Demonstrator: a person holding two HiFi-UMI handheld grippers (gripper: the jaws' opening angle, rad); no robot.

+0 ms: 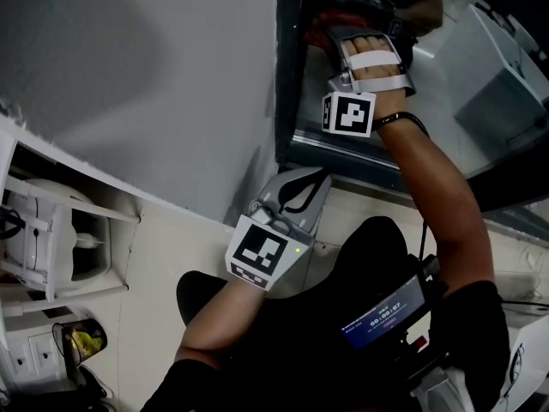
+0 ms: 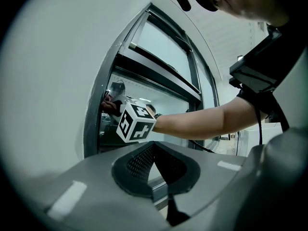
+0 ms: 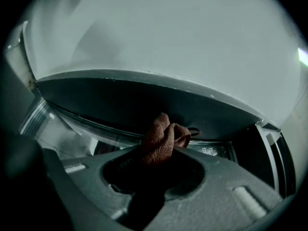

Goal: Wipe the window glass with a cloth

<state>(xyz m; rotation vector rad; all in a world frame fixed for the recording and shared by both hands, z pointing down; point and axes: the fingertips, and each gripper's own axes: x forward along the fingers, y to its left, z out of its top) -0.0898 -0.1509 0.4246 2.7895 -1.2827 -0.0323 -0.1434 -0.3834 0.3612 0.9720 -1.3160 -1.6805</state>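
A plain grey wall (image 1: 129,75) fills the upper left of the head view. Along its right edge stands the dark window frame (image 1: 283,67), one upright with a sill rail running off toward the right of the frame. The window glass (image 1: 463,118) takes the upper right, and pale grey shapes show through it.

Two bare forearms reach up from the lower middle, one to each tool. The right hand (image 1: 377,58), at the top centre, holds the right gripper (image 3: 156,161) up against the window just inside the frame. Its jaws are clamped on the one cloth (image 3: 161,139), a rust-brown bunch standing up out of them, next to the pane and under the dark upper frame member. Whether the cloth actually touches the glass is hard to tell.

The left gripper (image 1: 302,187) sits lower, at the centre of the frame, below the sill and near the wall. Its jaws are pressed together with nothing between them. There are two marker cubes, one on each gripper.

A white shelf unit (image 1: 51,239) lies at the left edge. A small screen (image 1: 382,316) with lit digits is at the lower right. At the lower left, a small dark-rimmed container (image 1: 60,333) holds something yellow-green (image 1: 83,342).
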